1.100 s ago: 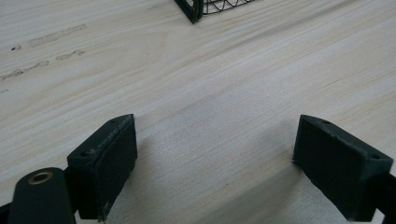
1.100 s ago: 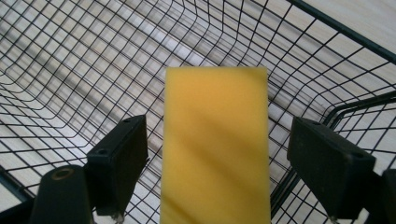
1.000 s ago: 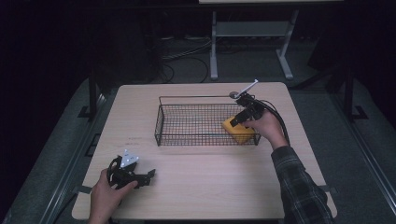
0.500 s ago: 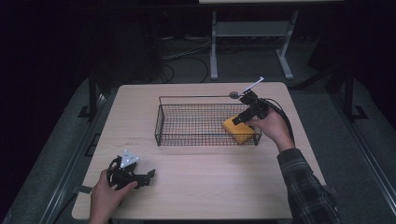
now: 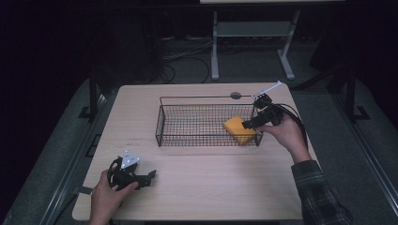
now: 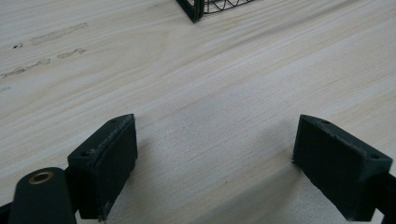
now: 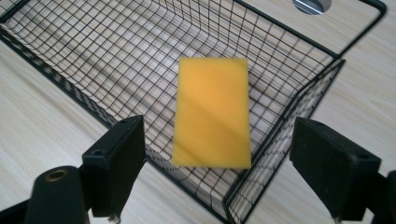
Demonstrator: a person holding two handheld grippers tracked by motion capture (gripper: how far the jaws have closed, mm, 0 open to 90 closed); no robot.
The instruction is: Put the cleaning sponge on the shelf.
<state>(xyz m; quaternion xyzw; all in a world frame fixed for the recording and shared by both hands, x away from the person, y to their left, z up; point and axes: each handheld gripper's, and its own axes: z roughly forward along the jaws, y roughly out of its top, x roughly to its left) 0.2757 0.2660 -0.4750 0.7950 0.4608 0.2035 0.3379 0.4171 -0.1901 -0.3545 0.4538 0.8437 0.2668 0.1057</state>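
Note:
A yellow sponge [image 5: 239, 130] [image 7: 212, 112] lies inside the right end of a black wire basket [image 5: 187, 126] [image 7: 93, 42] in the middle of the wooden table. My right gripper [image 5: 249, 123] [image 7: 217, 125] hovers just above that end of the basket. It is open, its jaws wide apart, and the sponge lies below them without touching. My left gripper [image 5: 148, 177] [image 6: 215, 123] rests low over bare wood near the table's front left corner, open and holding nothing. A corner of the basket [image 6: 196, 7] shows at the top of the left gripper view.
A round metal grommet [image 5: 235, 95] [image 7: 312, 3] sits in the table behind the basket. A white stand [image 5: 253, 28] and floor cables lie beyond the far edge. Bare table [image 5: 211, 187] spreads in front of the basket.
My right gripper has drawn back a little to the right and up from the sponge, which stays in the basket. The left gripper has not moved.

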